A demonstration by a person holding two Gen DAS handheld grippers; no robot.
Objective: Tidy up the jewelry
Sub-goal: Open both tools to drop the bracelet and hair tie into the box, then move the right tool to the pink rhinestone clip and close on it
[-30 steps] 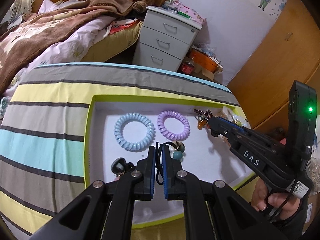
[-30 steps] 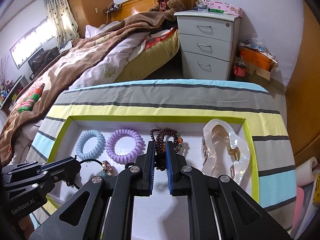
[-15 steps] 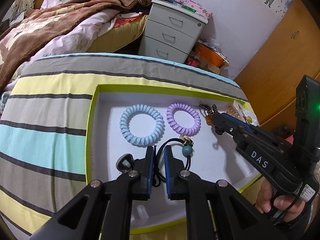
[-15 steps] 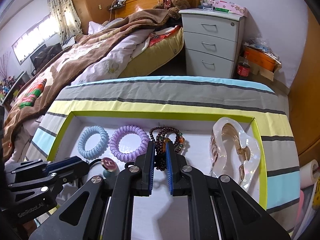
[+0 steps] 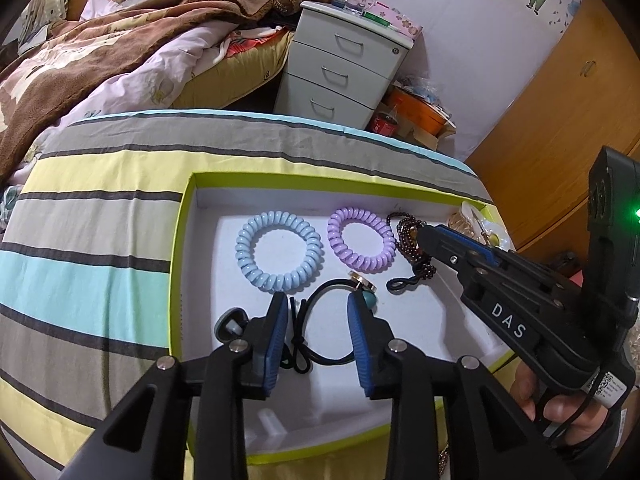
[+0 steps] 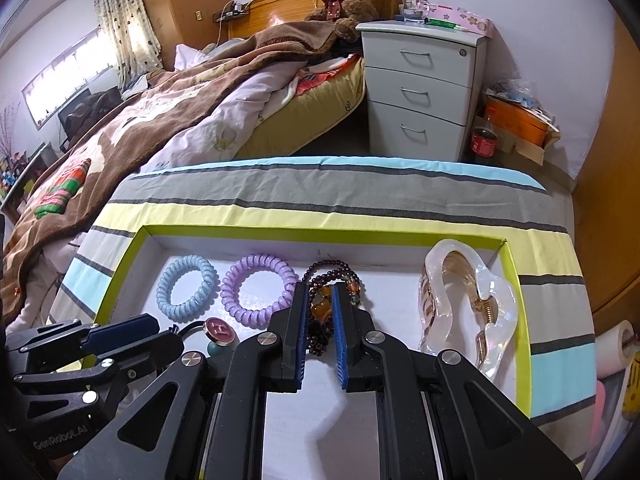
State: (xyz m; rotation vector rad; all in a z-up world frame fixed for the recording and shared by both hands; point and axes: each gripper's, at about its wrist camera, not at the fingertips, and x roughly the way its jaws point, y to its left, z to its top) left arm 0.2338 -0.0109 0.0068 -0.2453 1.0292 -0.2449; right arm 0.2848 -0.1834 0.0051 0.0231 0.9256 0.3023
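A striped cloth (image 6: 360,200) covers the surface by a bed (image 6: 160,120) and a grey drawer unit (image 6: 420,88), and on it lies a white tray with a lime-green rim (image 5: 178,264). The left gripper (image 5: 318,308) has just been opening; its blue pads now stand apart with the black hair tie (image 5: 316,344) lying loose between them on the tray floor, and the blue coil tie (image 5: 278,256) and purple coil tie (image 5: 360,244) just beyond its tips. The right gripper (image 6: 320,304) has just begun to part, a narrow gap showing around the dark bead bracelet (image 6: 332,280), whether its pads touch it I cannot tell, with the clear hair claw (image 6: 468,304) off to its right.
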